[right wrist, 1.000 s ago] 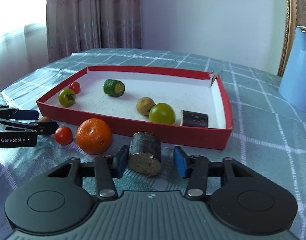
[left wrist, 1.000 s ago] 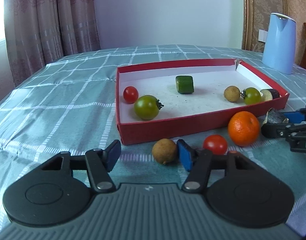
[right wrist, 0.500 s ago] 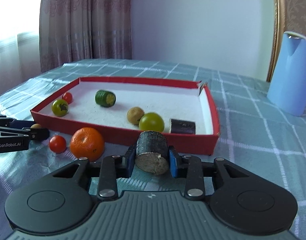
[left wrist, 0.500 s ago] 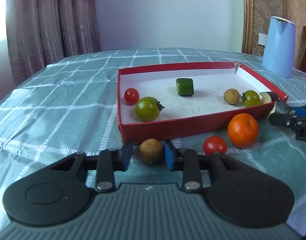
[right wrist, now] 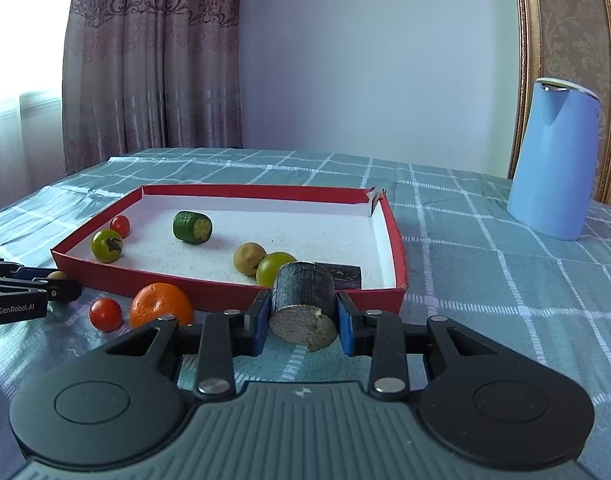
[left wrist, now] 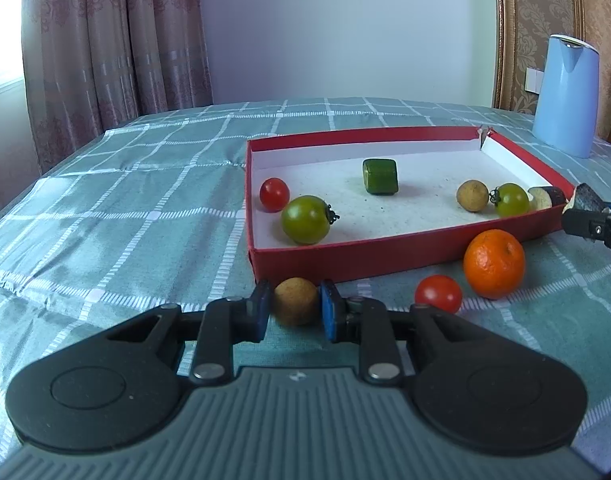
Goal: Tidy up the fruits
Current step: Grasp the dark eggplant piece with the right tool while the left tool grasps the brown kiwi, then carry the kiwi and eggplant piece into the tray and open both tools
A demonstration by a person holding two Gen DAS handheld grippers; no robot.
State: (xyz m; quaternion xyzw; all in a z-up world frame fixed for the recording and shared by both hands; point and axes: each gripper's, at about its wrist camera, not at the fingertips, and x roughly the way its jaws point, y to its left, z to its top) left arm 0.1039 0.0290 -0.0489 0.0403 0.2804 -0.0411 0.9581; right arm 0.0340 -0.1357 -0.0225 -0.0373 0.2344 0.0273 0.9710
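Note:
My left gripper (left wrist: 295, 300) is shut on a small round brown fruit (left wrist: 295, 310) just in front of the red box (left wrist: 345, 256). My right gripper (right wrist: 303, 312) is shut on a dark cylinder-shaped chunk (right wrist: 303, 292), held at the box's near right wall (right wrist: 225, 292). An orange (left wrist: 494, 263) and a red cherry tomato (left wrist: 438, 294) lie on the cloth before the box. Inside are a red tomato (left wrist: 274, 194), a green tomato (left wrist: 305, 220), a green cucumber piece (left wrist: 380, 176), a brown fruit (left wrist: 472, 196), another green tomato (left wrist: 511, 199) and a dark chunk (left wrist: 545, 198).
A blue kettle (right wrist: 553, 160) stands on the checked tablecloth behind and to the right of the box. Curtains hang past the table's far left edge. The cloth left of the box (left wrist: 125, 220) is bare.
The left jaws have closed on the brown fruit. The right jaws have closed on the dark chunk, which now sits higher against the box wall.

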